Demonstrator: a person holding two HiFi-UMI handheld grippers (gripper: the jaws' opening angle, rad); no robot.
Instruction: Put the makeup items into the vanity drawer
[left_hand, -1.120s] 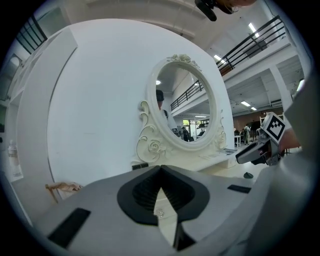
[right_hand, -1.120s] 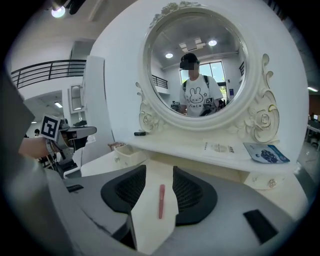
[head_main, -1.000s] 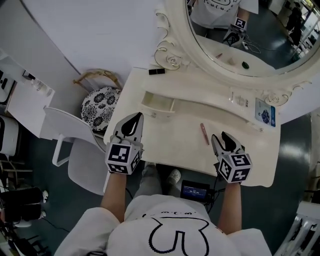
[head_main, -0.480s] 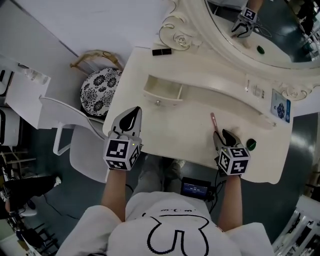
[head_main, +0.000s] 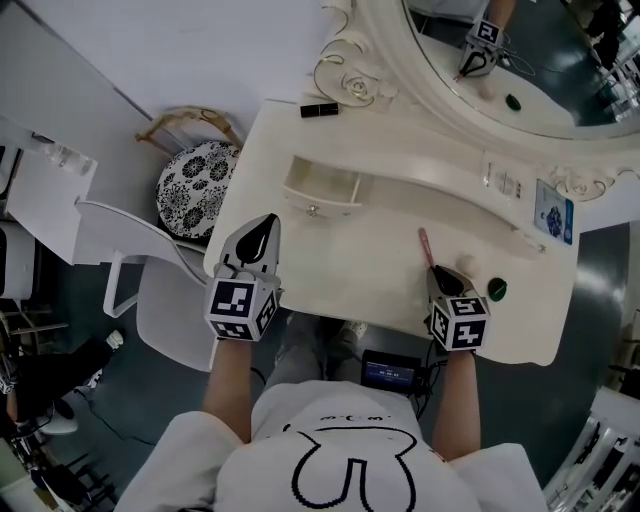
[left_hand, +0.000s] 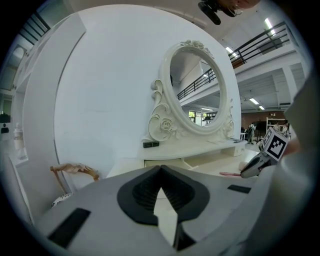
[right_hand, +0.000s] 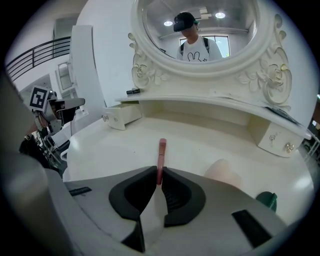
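Observation:
A slim pink makeup stick (head_main: 425, 245) lies on the cream vanity top (head_main: 360, 270). My right gripper (head_main: 437, 272) is down at its near end. The jaws have just been closing, and they now pinch the pink stick (right_hand: 161, 155) at the right gripper's (right_hand: 159, 172) tips. A small drawer (head_main: 322, 190) stands pulled out at the back left, and it looks empty. My left gripper (head_main: 268, 222) hovers over the table's left front corner. Its jaws are shut with nothing between them, as the left gripper view (left_hand: 160, 169) shows.
A black lipstick (head_main: 317, 110) lies at the back left by the mirror frame (head_main: 345, 80). A beige puff (right_hand: 223, 171) and a green item (right_hand: 266, 200) sit right of the stick. A closed small drawer (right_hand: 274, 137) is at the right. A white chair (head_main: 150, 290) and patterned stool (head_main: 195, 200) stand left.
My right gripper has come down onto the near end of the pink stick, and its jaws have closed from wide open. The left gripper has sunk slightly.

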